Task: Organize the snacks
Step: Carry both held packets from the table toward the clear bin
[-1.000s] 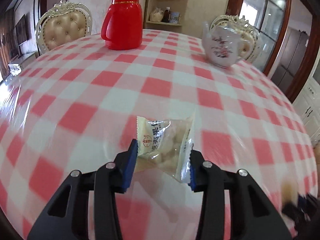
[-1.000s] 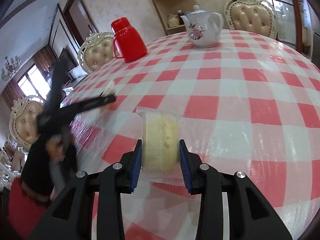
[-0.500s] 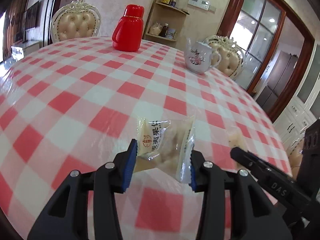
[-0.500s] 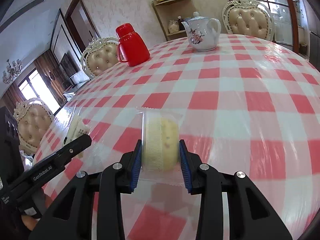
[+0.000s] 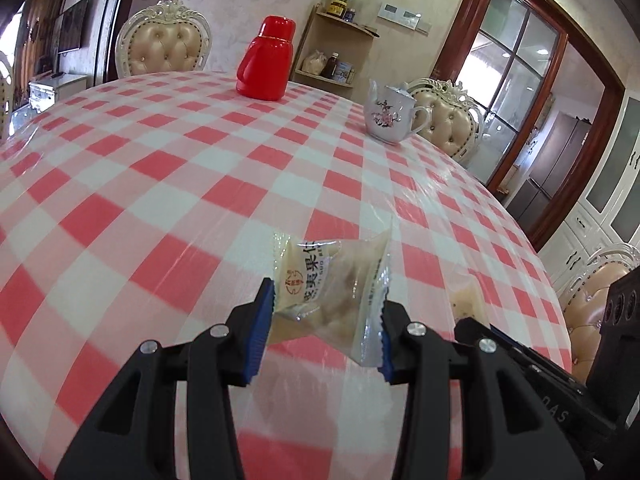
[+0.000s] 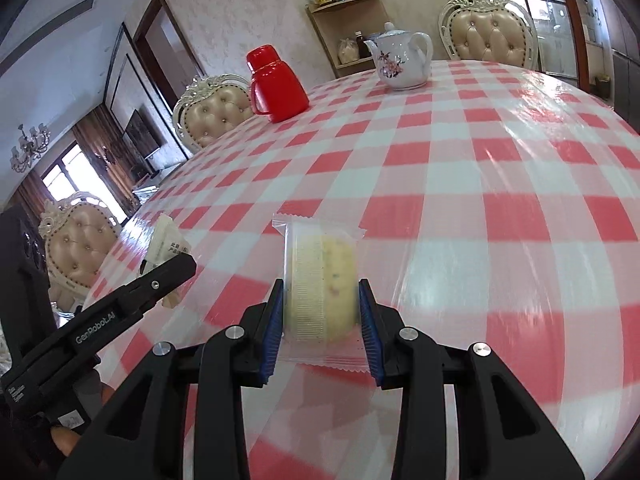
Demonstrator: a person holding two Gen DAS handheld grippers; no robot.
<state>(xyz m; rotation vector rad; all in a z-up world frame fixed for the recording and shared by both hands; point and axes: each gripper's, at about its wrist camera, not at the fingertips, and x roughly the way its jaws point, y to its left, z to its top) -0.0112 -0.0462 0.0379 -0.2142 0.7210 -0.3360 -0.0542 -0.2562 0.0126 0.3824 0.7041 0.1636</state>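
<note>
Since both snacks are being carried above the surface (image 5: 168, 184), left tongs (image 5: 326, 328) pinch the labelled packet (image 5: 332, 284), right tongs (image 6: 320, 316) clamp the wrapped cake (image 6: 320, 284).

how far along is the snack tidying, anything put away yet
Nothing looks put away: no snacks lie on the table, and no container is in view. In hand: the left gripper grips a printed packet, the right gripper a wrapped cake. Left: setting both down.
</note>
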